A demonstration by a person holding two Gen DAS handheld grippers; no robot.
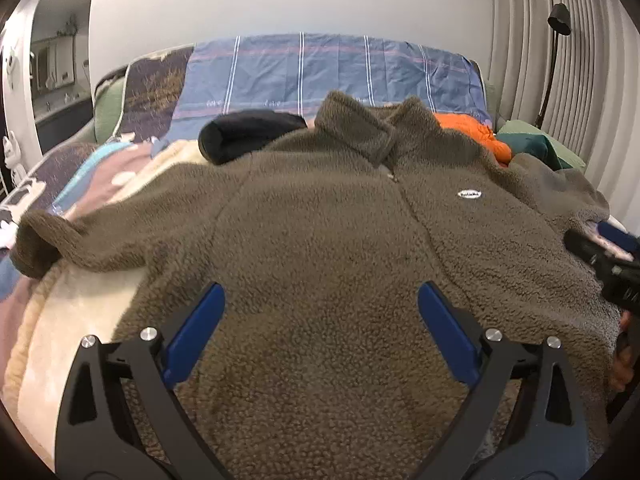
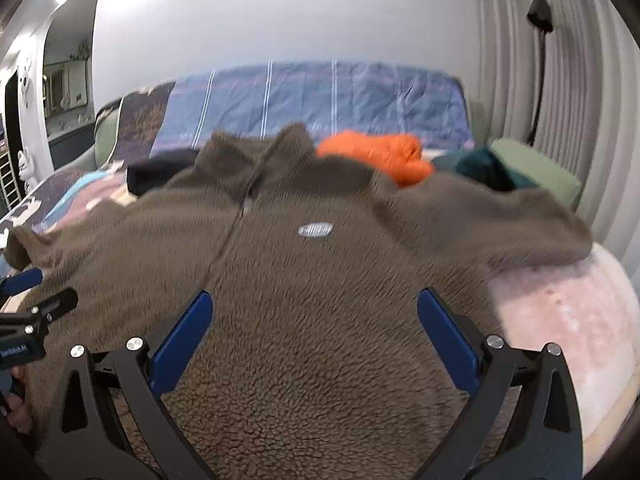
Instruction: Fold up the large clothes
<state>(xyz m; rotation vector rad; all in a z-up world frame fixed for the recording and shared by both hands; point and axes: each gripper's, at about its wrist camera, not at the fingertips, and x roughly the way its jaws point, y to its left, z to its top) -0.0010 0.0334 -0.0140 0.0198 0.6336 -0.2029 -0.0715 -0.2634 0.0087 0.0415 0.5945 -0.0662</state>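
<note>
Behind fleece jacket [image 1: 320, 240], half-hidden black garment [image 1: 248, 132]; right-wrist view motion-blurred.

I am working in a home bedroom. A bed [image 1: 80, 184] with patterned bedding fills my view; a blue striped pillow [image 1: 320, 72] lies at twelve o'clock, pleated curtains [image 1: 532, 40] and a black lamp [image 1: 558, 20] at two o'clock.
</note>
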